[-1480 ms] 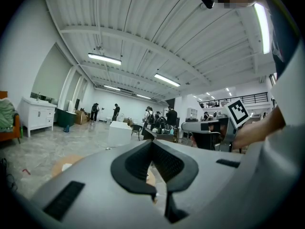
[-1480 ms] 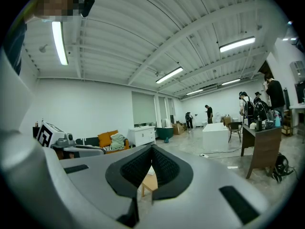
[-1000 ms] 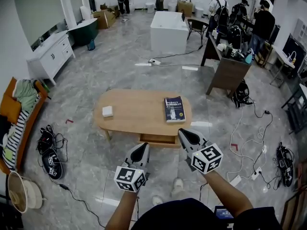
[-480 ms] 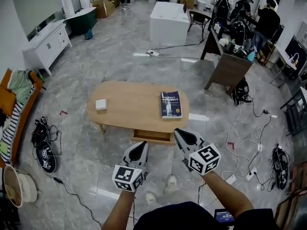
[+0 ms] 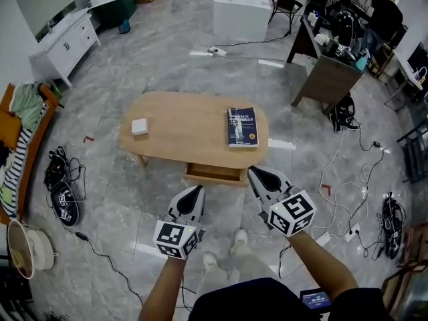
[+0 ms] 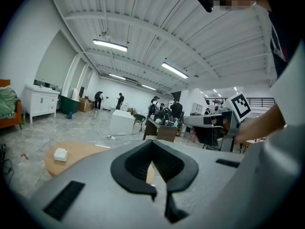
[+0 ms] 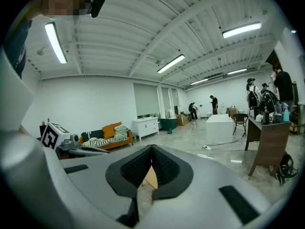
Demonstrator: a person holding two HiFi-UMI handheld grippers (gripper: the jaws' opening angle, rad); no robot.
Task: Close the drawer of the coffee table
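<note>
An oval wooden coffee table [image 5: 187, 146] stands mid-floor in the head view, its drawer [image 5: 215, 173] pulled out on the near side. A dark blue book [image 5: 242, 126] and a small white box [image 5: 140, 126] lie on top. My left gripper [image 5: 192, 194] is shut and empty, held just short of the drawer and a little to its left. My right gripper [image 5: 258, 174] is also shut and empty, level with the drawer's right end without touching it. In the left gripper view the table [image 6: 76, 157] and the white box [image 6: 60, 154] show at lower left.
Cables and black gear [image 5: 61, 199] lie on the floor to the left by an orange sofa [image 5: 15, 139]. More cables [image 5: 348, 192] trail on the right. A white block [image 5: 241, 10], a desk [image 5: 331, 79] and several people are at the back. My feet [image 5: 227, 249] stand below the grippers.
The view has shifted closer to the table and tilted down. Both grippers stay shut, the right one now nearer the drawer's right end. The drawer is still out.
</note>
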